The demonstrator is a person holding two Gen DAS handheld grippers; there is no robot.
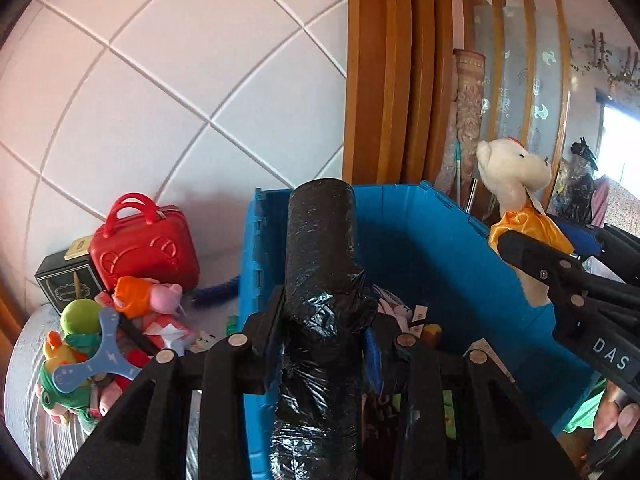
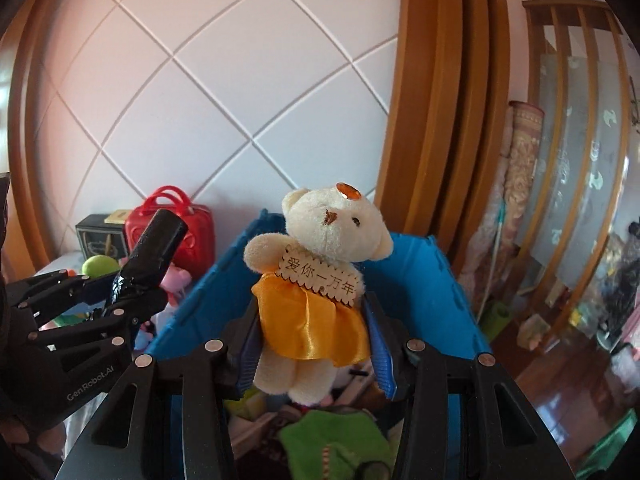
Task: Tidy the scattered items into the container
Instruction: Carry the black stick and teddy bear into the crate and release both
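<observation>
right gripper (image 2: 314,344) clamps bear (image 2: 320,280), tag "爱你一万年"; left gripper (image 1: 324,336) clamps black, seemingly film-wrapped roll (image 1: 322,240).

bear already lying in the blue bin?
No: the right gripper holds the cream teddy bear upright between its fingers, above the blue bin.

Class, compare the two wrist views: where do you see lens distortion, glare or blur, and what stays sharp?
Left wrist view: wall tile lines bow into curves, dark corners frame the image, the window at the right edge is blown out, and the black wrapped cylinder is sharp. Right wrist view: the wooden frame bends, the teddy bear is crisp, and the green cloth below it is blurred.
</observation>
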